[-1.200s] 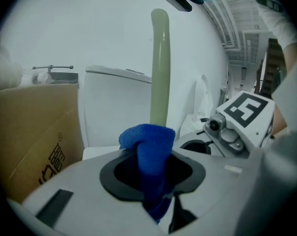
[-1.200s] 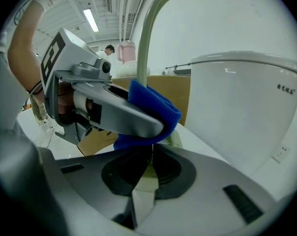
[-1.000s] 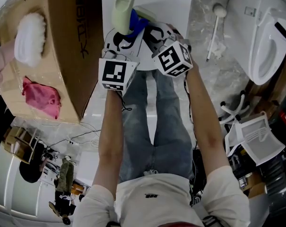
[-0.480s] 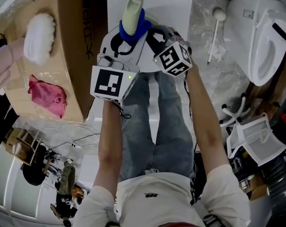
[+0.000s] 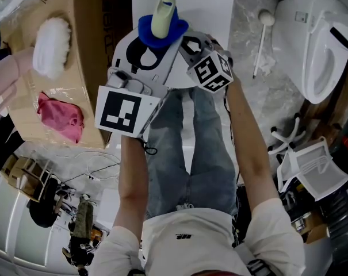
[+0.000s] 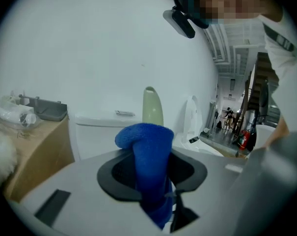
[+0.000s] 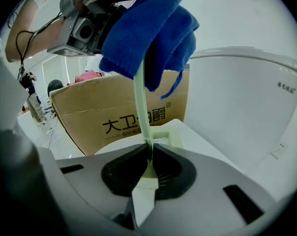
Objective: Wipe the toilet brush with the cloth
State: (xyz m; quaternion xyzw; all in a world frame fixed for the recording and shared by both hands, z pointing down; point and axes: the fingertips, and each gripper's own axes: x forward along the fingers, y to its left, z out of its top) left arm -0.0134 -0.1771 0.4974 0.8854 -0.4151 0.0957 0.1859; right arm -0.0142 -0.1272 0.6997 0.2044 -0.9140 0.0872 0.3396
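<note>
A pale green toilet brush [image 5: 164, 11] stands up over the person's lap, and my right gripper [image 5: 184, 43] is shut on its thin handle [image 7: 144, 117]. A blue cloth [image 5: 162, 34] is bunched round the brush, with the brush's rounded end poking out above it. My left gripper [image 5: 152, 49] is shut on that cloth [image 6: 149, 156]. In the left gripper view the green end [image 6: 152, 107] shows just behind the cloth. In the right gripper view the cloth [image 7: 150, 31] hangs over the handle, under the left gripper [image 7: 92, 18].
A cardboard box [image 5: 90, 56] at the left holds a white fluffy thing [image 5: 50, 45] and a pink cloth [image 5: 61, 117]. A white toilet [image 5: 314, 39] stands at the right. On the floor lie a second brush [image 5: 260, 36] and a white rack [image 5: 312, 168].
The left gripper has risen toward the camera and drawn back to the left. The blue cloth now sits round the brush rather than beside it, and less of the brush shows above it.
</note>
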